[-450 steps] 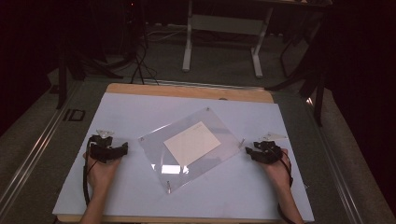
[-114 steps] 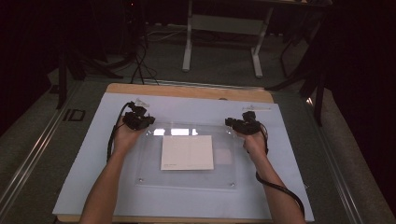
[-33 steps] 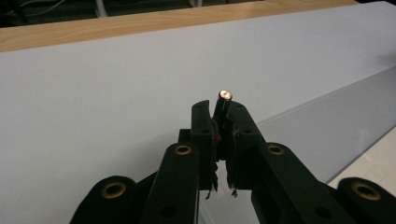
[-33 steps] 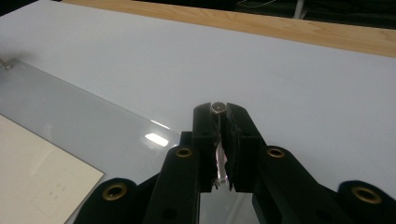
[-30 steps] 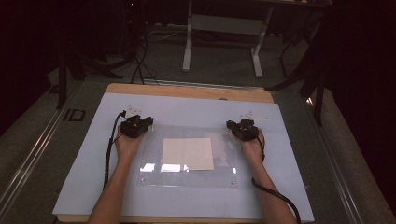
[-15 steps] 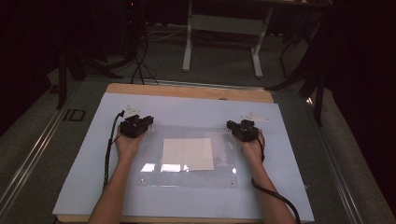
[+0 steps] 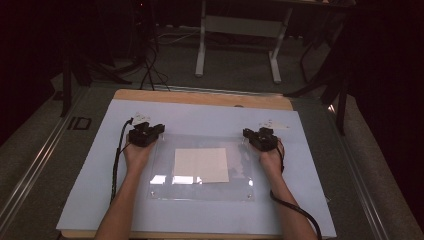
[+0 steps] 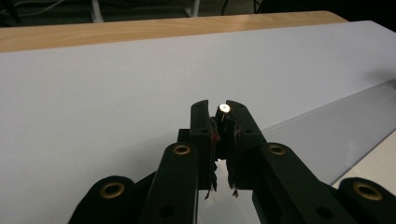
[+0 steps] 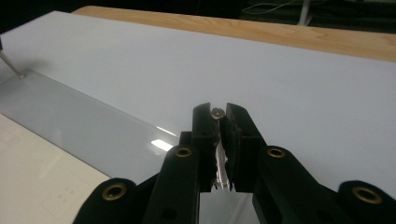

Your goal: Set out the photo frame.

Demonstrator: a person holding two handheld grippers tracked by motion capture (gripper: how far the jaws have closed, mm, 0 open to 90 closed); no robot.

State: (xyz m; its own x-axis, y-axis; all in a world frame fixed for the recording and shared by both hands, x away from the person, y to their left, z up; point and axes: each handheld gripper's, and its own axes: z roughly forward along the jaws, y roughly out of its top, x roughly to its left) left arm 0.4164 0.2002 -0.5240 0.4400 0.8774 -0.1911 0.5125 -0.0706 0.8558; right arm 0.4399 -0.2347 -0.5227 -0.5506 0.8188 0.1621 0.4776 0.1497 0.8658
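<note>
A clear plastic sheet (image 7: pixel 165 172) lies square on the pale mat (image 7: pixel 95 180), with a white paper (image 7: pixel 201 165) under its middle. Small metal pins stand at its corners. My left gripper (image 7: pixel 158 131) is at the far left corner, shut on that corner's pin (image 8: pixel 224 108). In the left gripper view the sheet (image 8: pixel 336 133) and paper (image 8: pixel 380 158) run off to the right. My right gripper (image 7: pixel 248 134) is at the far right corner, shut on its pin (image 9: pixel 217 112). The right gripper view has the sheet (image 9: pixel 84 123) and paper (image 9: pixel 42 182) on its left.
The mat covers a wooden table whose far edge (image 7: pixel 200 97) shows beyond it. Two near-corner pins (image 7: pixel 153 183) sit on the sheet's front edge. Cables trail from both grippers along the forearms. Dark floor and a stand's legs (image 7: pixel 200 65) lie past the table.
Fifteen seconds ago the sheet lay turned on the mat with the grippers at its sides. Now it lies square, grippers at its far corners. Over the last second nothing has visibly moved.
</note>
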